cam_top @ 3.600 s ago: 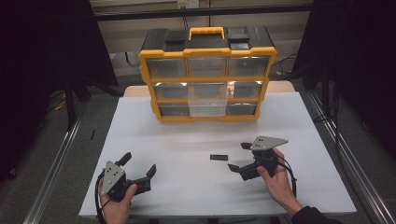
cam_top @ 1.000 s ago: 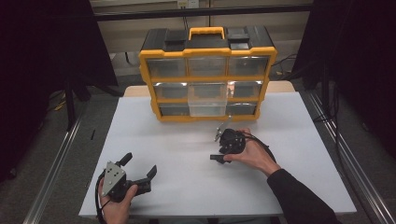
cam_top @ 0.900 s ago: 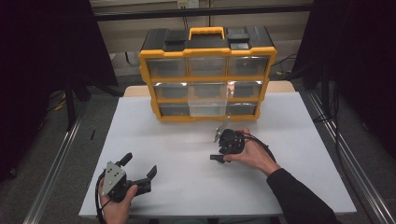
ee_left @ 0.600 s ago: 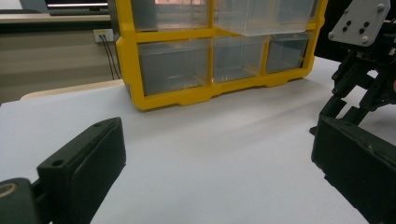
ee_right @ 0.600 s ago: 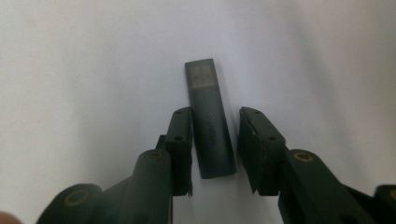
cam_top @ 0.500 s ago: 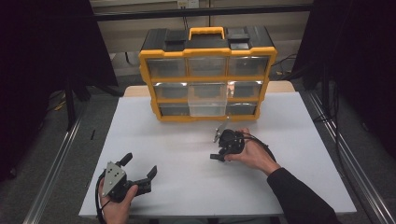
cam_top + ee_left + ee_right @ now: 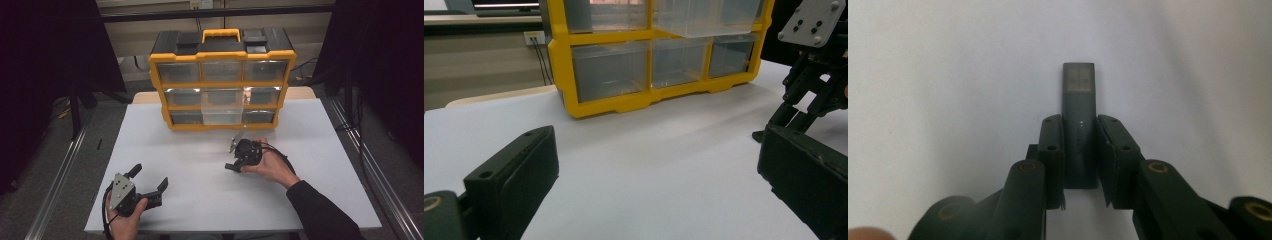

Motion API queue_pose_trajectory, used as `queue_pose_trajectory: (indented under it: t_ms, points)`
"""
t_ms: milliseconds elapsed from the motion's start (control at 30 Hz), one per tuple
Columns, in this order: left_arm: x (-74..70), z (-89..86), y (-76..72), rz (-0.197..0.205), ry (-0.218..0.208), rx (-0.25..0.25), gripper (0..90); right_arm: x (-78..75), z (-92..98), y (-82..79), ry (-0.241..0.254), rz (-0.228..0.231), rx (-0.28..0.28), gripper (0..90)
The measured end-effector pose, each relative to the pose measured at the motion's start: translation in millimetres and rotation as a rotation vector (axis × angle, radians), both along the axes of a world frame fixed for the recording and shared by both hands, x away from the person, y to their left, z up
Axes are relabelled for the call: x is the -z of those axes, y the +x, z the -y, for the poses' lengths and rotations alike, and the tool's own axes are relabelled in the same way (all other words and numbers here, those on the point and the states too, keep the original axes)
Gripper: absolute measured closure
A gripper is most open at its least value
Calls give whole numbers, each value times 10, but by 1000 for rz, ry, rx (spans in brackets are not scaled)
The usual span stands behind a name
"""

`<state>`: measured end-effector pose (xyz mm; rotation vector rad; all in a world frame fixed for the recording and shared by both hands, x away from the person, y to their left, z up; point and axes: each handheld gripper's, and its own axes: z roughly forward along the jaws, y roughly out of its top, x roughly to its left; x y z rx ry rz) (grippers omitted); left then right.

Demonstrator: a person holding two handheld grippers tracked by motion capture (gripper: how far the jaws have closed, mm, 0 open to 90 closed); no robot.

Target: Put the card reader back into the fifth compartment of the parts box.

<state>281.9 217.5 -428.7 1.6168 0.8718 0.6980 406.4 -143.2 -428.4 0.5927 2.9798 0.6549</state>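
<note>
A small dark grey, flat rectangular plastic piece (image 7: 1078,125) lies on the white table (image 7: 200,165), pinched between the two black jaws of the right gripper (image 7: 1079,160); its far end sticks out beyond the jaw tips. Those jaws have just been closing and now press on its long sides. Beyond the tips stands a yellow and black plastic drawer cabinet (image 7: 222,80) with clear drawers, one pulled partly out. The left gripper (image 7: 150,182) rests well off to the side, jaws spread wide with bare table between them.
</note>
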Motion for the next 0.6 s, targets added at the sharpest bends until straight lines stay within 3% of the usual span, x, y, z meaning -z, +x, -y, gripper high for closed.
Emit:
queue_pose_trajectory:
  t_ms: [300,600]
  points:
    - [2,1,0,-1,-3,0,30,9,58,-10,43,-3,19,738]
    - [1,4,0,-1,-4,4,30,-28,176,-40,97,24,56,738]
